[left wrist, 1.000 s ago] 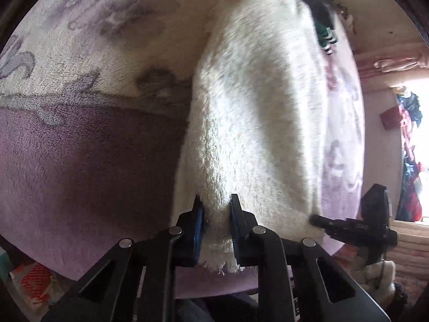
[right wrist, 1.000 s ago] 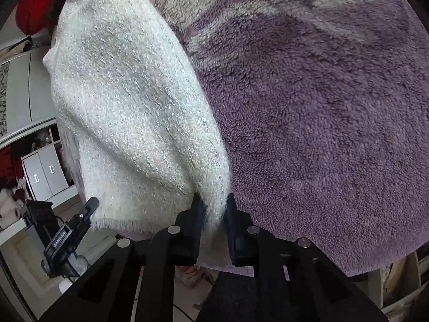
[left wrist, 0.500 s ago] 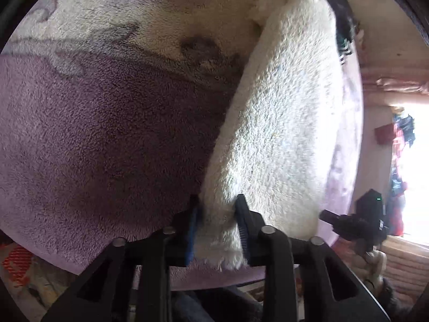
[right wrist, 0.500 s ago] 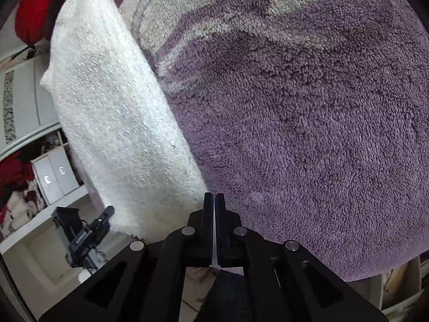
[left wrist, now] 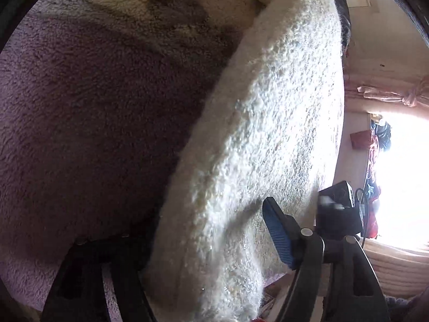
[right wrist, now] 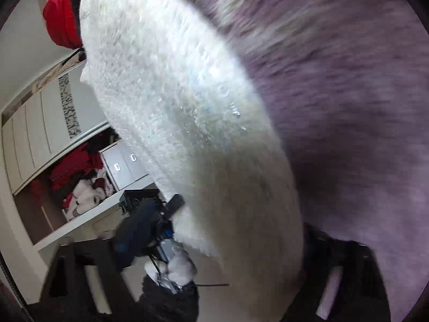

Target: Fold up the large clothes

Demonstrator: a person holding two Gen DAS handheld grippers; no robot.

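A thick cream fuzzy garment [left wrist: 262, 134] lies folded on a purple fleece blanket [left wrist: 93, 112]. In the left wrist view my left gripper [left wrist: 203, 244] is open wide, its jaws standing either side of the garment's near end; the right blue-padded finger [left wrist: 278, 236] shows, the left finger is mostly hidden by the cloth. In the right wrist view the garment [right wrist: 187, 112] fills the middle and my right gripper [right wrist: 214, 263] is open wide, its dark fingers set far apart around the garment's near edge. The view is blurred.
The purple blanket [right wrist: 348, 94] has pale patterning at its far side. The other gripper [left wrist: 337, 212] shows at the right of the left view, before a bright window. An open wardrobe with red clothes [right wrist: 77, 171] and drawers stands left in the right view.
Both grippers have opened wide and let go of the garment's edge. The garment has come down flat onto the blanket and both cameras have moved closer to it.
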